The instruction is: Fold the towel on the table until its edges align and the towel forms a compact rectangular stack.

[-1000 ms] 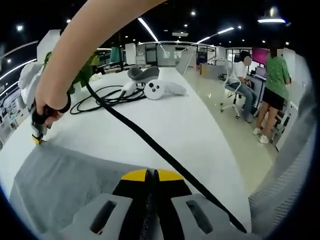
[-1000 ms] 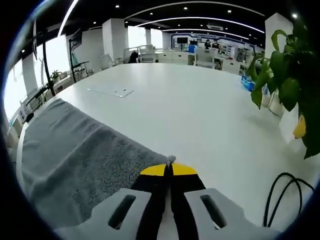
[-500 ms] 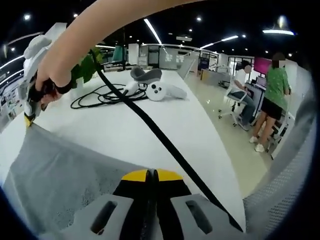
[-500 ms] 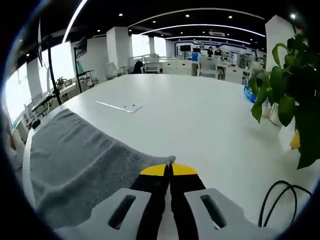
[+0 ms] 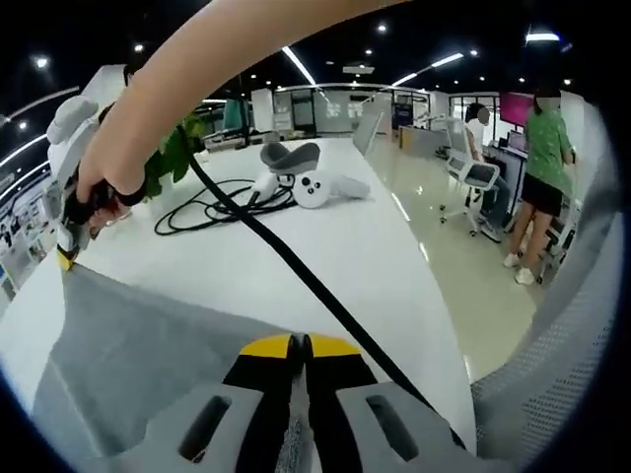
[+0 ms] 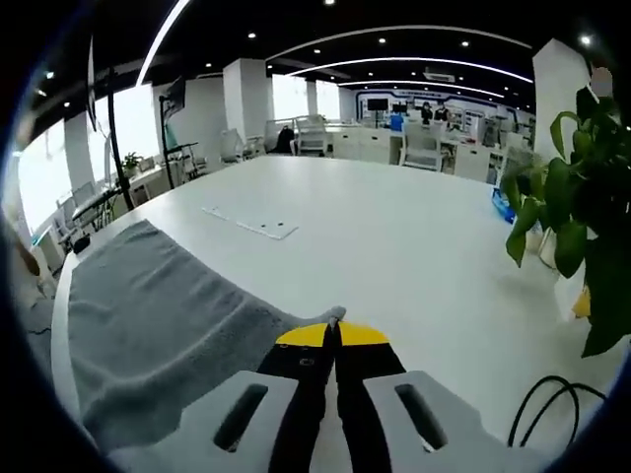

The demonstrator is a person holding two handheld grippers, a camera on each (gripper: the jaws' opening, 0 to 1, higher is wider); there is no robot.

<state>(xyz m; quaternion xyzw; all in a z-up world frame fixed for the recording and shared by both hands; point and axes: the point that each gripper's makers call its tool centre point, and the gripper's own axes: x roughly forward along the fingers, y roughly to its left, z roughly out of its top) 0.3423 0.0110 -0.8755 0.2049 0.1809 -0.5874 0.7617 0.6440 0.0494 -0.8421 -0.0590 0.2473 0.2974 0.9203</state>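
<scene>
A grey towel (image 5: pixel 138 345) lies spread on the white table (image 5: pixel 296 227), its near edge running under my left gripper (image 5: pixel 299 347), whose yellow-tipped jaws are shut on that edge. At the far left of the left gripper view my right gripper (image 5: pixel 67 258), held by a person's hand (image 5: pixel 99 187), pinches the towel's other corner, lifted a little off the table. In the right gripper view the towel (image 6: pixel 158 315) stretches away to the left, and my right gripper (image 6: pixel 332 333) is shut on its corner.
A black cable (image 5: pixel 296 276) crosses the table from the hand to the near right. Coiled cables (image 5: pixel 212 202), a headset with controllers (image 5: pixel 306 177) and a plant (image 6: pixel 572 217) stand further off. A flat white sheet (image 6: pixel 251 222) lies on the table. Two people (image 5: pixel 537 168) are by the chairs at right.
Both grippers keep their hold on the towel's corners. The right gripper has lifted its corner slightly off the table; both views have shifted a little with the hands.
</scene>
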